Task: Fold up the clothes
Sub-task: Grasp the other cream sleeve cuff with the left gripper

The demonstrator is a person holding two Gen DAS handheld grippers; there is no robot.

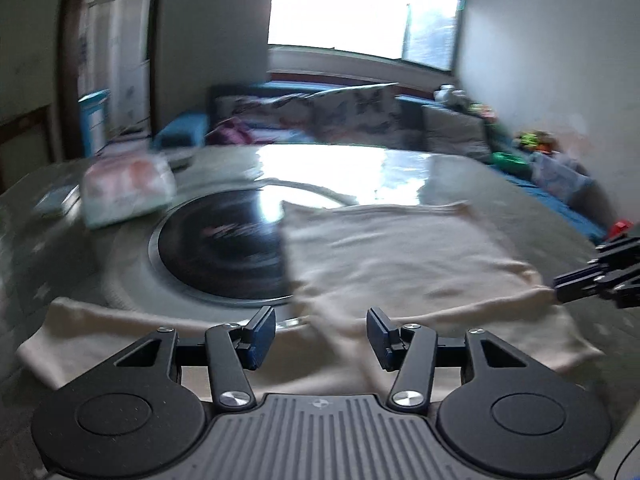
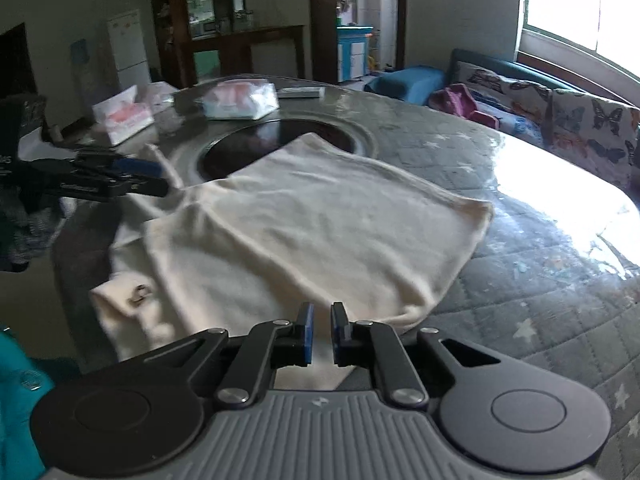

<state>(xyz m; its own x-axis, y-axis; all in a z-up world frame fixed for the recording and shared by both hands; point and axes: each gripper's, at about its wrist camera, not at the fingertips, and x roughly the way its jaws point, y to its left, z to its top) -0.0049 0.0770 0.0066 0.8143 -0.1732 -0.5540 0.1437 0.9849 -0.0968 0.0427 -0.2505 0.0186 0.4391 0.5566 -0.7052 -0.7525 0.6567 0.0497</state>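
A cream garment (image 1: 400, 256) lies partly folded on the grey quilted table cover (image 1: 520, 208), its upper layer doubled over the lower one. My left gripper (image 1: 321, 338) hangs open just above the garment's near edge, with nothing between its fingers. In the right wrist view the garment (image 2: 312, 232) spreads ahead, and the left gripper (image 2: 154, 178) shows at the left by a thin strip of cloth. My right gripper (image 2: 323, 332) is nearly closed, pinching the garment's near folded edge. Its tips (image 1: 560, 290) meet the cloth's right corner in the left wrist view.
A round dark glass plate (image 2: 248, 148) is set in the table's middle, partly under the garment. Tissue packs (image 2: 240, 100) and a tissue box (image 2: 120, 118) stand beyond it. A sofa with butterfly cushions (image 2: 580, 120) runs along the window wall. Teal fabric (image 2: 16, 400) is at the lower left.
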